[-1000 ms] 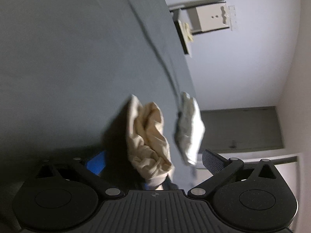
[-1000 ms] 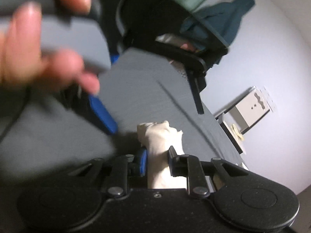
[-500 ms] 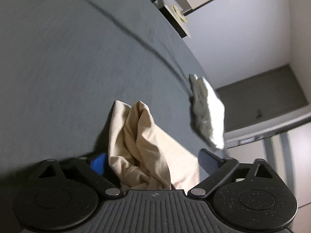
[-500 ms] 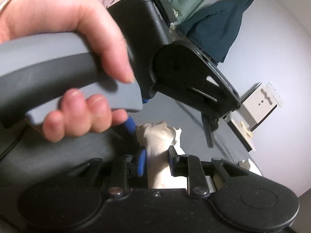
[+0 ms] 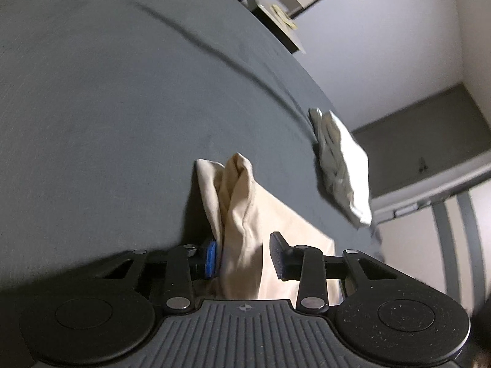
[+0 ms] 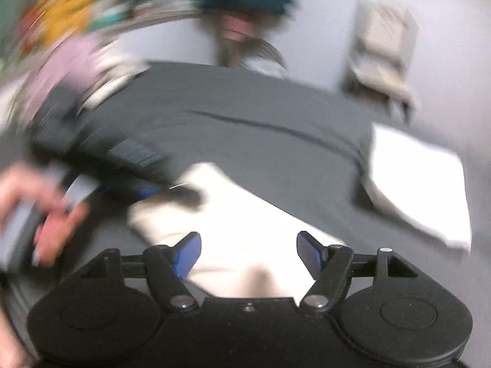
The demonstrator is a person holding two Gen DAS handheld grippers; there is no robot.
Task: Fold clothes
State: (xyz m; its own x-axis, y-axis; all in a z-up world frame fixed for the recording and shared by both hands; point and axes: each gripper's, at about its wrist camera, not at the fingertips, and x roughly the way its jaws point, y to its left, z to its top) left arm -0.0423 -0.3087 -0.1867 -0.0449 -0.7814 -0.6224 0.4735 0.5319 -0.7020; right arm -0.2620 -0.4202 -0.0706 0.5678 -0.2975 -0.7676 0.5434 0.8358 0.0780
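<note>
Left tool (image 5: 244, 256): jaws closing, bunched cream garment (image 5: 242, 214) between them. Blue pad touches the cloth on 1 side; the other pad shows a gap, so no clamp yet. Tool points down at the bed (image 5: 122, 107), tilted.

Right tool (image 6: 248, 253): jaws opening, wide apart, nothing pressed by the pads. Cream garment (image 6: 239, 224) lies flat on the grey sheet under and ahead of it. That view is heavily motion-blurred.

Landmark = cream garment, on the bed's grey sheet:
- In the right wrist view, the left tool (image 6: 165, 191) sits at the garment's far left corner, with the person's hand (image 6: 33, 214) on its grey handle, left of the garment.
- A white folded piece (image 5: 340, 165) lies well to the right of the garment, near the bed edge; same piece (image 6: 417, 181) in the right view.
- Beyond the garment, past the bed: a blurred heap of coloured clothes (image 6: 61, 30) at far left, a pale wall-mounted box (image 6: 383, 46) at far right.

No containers in view.
</note>
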